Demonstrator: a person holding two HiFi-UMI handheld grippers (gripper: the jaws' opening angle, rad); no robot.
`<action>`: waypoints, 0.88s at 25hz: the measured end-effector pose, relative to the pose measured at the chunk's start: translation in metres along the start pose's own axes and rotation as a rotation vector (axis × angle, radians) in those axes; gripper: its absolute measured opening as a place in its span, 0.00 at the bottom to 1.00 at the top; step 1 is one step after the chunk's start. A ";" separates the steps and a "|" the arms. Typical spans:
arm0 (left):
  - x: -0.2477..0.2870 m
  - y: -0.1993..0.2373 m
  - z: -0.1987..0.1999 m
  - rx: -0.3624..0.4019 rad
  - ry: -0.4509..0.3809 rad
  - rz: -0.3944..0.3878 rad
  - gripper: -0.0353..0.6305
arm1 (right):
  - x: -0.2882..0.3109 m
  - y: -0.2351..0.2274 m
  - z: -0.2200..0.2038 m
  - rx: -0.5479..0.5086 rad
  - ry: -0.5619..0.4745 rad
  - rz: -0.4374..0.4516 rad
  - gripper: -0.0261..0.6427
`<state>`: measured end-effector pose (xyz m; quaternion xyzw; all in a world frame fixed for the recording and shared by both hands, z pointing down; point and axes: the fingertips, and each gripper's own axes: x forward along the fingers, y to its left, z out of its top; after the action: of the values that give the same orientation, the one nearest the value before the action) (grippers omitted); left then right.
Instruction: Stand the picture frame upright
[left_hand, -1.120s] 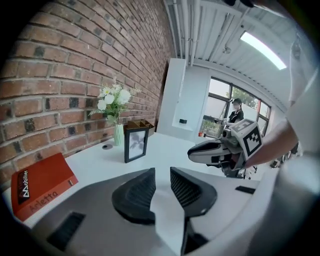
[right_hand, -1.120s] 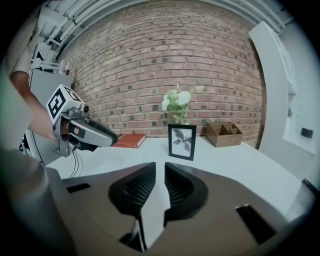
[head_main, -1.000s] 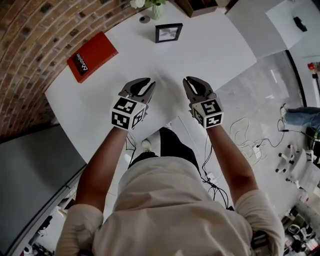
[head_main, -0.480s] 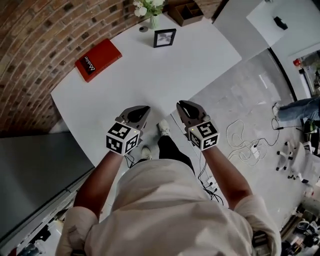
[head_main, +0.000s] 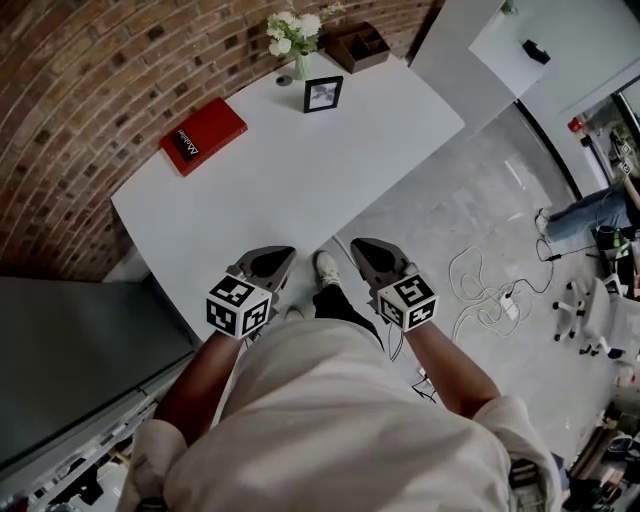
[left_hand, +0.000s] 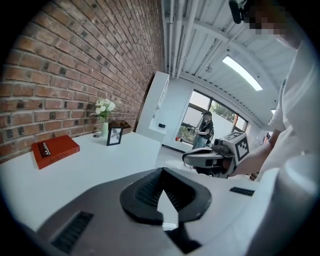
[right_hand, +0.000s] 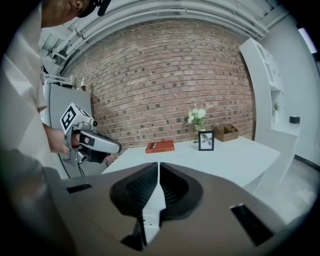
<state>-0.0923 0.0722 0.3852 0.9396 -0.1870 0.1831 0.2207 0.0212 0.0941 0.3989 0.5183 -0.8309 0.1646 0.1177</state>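
Note:
The black picture frame stands upright at the far end of the white table; it also shows small in the left gripper view and the right gripper view. Both grippers are held close to my body, past the table's near edge and far from the frame. The left gripper is shut and empty, its tips meeting. The right gripper is closing, with only a thin slit left between its tips and nothing in it.
A red book lies on the table's left part. A vase of white flowers and a brown wooden organiser stand behind the frame. A brick wall runs along the left. Cables lie on the floor at right.
Both grippers have drawn back from over the table to beyond its near edge, and the table looks farther away. The left jaws have closed; the right jaws have narrowed.

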 end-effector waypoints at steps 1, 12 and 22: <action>-0.003 -0.003 -0.001 0.008 0.002 -0.002 0.05 | -0.003 0.003 0.001 -0.005 -0.004 -0.001 0.06; -0.032 -0.012 -0.017 0.040 0.010 0.001 0.05 | -0.015 0.037 -0.001 -0.011 -0.019 0.007 0.06; -0.042 -0.016 -0.019 0.034 -0.009 -0.002 0.05 | -0.023 0.053 -0.002 -0.017 -0.030 0.015 0.06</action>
<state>-0.1266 0.1056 0.3776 0.9442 -0.1840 0.1818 0.2040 -0.0167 0.1355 0.3844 0.5136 -0.8377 0.1505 0.1085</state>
